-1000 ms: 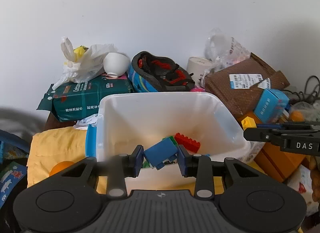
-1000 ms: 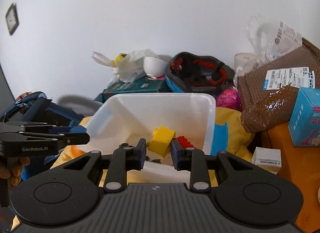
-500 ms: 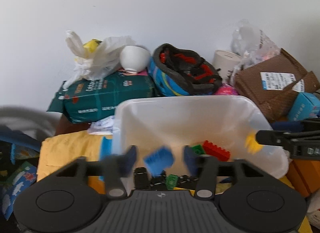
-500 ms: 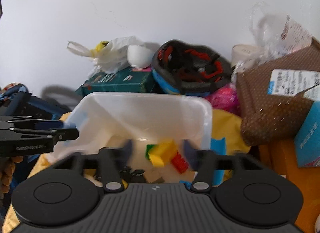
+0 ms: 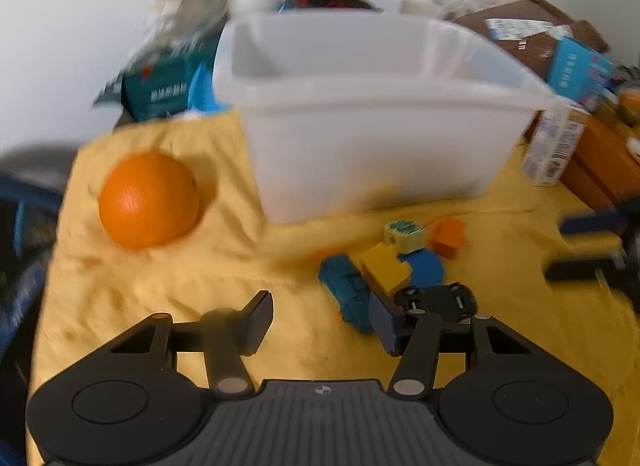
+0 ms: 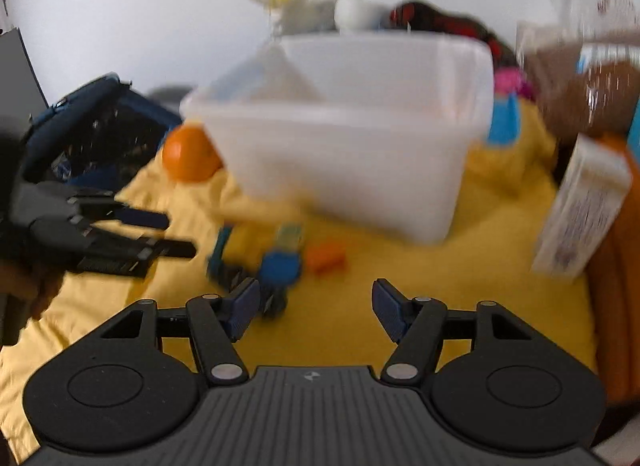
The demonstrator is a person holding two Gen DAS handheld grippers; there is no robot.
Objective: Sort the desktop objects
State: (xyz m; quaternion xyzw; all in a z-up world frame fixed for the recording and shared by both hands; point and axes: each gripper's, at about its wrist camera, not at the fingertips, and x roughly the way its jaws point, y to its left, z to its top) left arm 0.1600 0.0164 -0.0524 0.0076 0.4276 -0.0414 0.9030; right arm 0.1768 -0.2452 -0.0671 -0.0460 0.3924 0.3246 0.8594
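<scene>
Both views are blurred. The left hand-held gripper (image 5: 320,318) hangs low over the yellow cloth (image 5: 160,290) with its jaws spread wide and nothing between them; the right hand-held gripper (image 6: 314,310) is likewise wide and empty. In front of them the translucent white plastic bin (image 5: 372,153) stands on the cloth, its contents not readable through the wall. Near its front wall lies a small heap of toys: a teal block (image 5: 348,286), a yellow block (image 5: 386,268), a blue disc (image 5: 426,266), an orange block (image 5: 449,238), a pale cube with a green top (image 5: 404,234) and a black toy car (image 5: 438,300) just beside the left gripper's right finger. An orange (image 5: 148,199) sits on the cloth left of the bin.
</scene>
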